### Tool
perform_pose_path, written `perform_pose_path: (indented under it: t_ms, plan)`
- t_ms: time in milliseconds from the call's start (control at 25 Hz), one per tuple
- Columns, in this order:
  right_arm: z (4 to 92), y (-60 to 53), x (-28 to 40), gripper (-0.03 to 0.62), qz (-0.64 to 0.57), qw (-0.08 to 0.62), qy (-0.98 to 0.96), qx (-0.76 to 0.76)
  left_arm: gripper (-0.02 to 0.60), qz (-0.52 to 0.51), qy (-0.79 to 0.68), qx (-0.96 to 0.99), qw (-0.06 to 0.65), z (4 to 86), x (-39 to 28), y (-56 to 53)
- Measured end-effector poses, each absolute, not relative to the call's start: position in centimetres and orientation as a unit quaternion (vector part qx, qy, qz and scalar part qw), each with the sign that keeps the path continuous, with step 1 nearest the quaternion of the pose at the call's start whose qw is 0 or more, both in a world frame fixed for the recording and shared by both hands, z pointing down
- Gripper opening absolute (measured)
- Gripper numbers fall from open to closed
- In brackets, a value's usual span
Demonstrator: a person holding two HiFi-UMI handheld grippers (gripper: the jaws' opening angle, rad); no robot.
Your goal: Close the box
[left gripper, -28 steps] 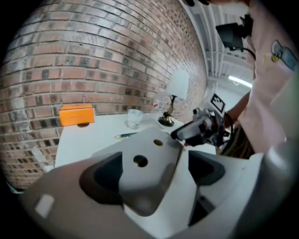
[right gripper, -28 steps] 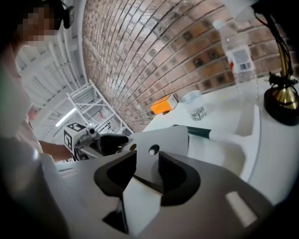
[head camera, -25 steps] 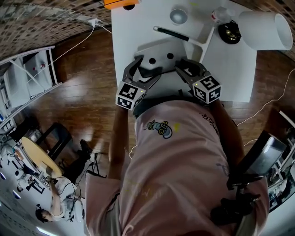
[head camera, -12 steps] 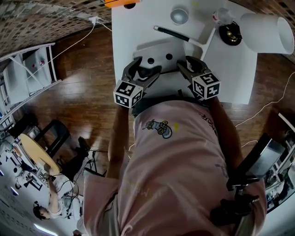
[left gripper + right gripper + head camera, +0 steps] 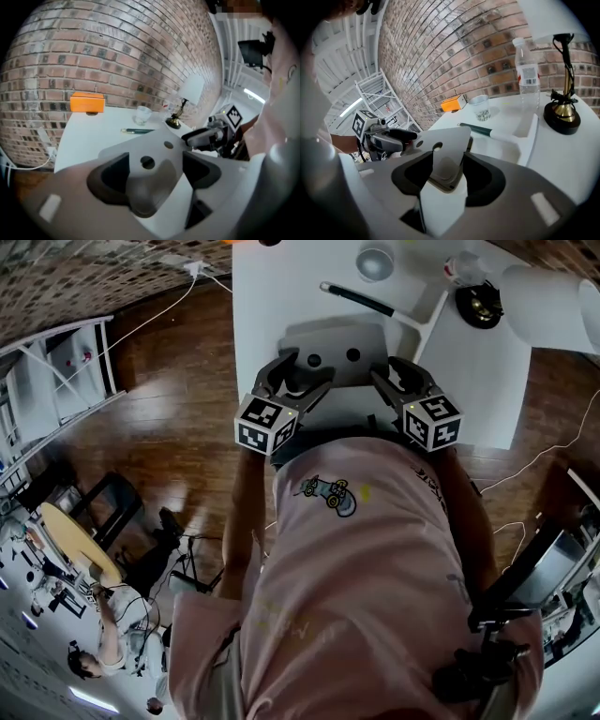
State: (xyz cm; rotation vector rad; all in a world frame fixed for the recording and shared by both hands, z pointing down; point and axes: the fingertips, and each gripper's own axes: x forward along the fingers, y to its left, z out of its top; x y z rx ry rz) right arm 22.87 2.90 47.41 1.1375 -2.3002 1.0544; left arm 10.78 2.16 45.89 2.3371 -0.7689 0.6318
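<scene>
The white box [image 5: 334,341] sits at the near edge of the table [image 5: 272,306], its holed lid [image 5: 445,145] not yet down. The left gripper [image 5: 302,376], jaws just narrowing, and the right gripper [image 5: 394,379], jaws just widened, each loosely straddle a lid corner. Uneven pressing could skew the lid or shove the box toward the pen [image 5: 361,299].

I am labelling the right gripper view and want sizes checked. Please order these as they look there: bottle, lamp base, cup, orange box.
1. bottle
2. lamp base
3. cup and orange box: they look alike. The box stands farther away, so I do not rank them.
</scene>
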Motion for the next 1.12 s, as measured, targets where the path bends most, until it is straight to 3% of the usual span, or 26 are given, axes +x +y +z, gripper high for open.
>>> perform_pose_path:
  t_ms: [520,1120]
  plan:
    - [48.7,4.8,22.7,0.187,0.397,0.215,-0.814,0.366,0.365,0.317,-0.262,0.884,0.223,48.4,10.5,2.7]
    - [48.7,5.1,23.3,0.184,0.386,0.228,-0.817,0.364,0.364,0.323,-0.268,0.882,0.215,48.5,11.1,3.0]
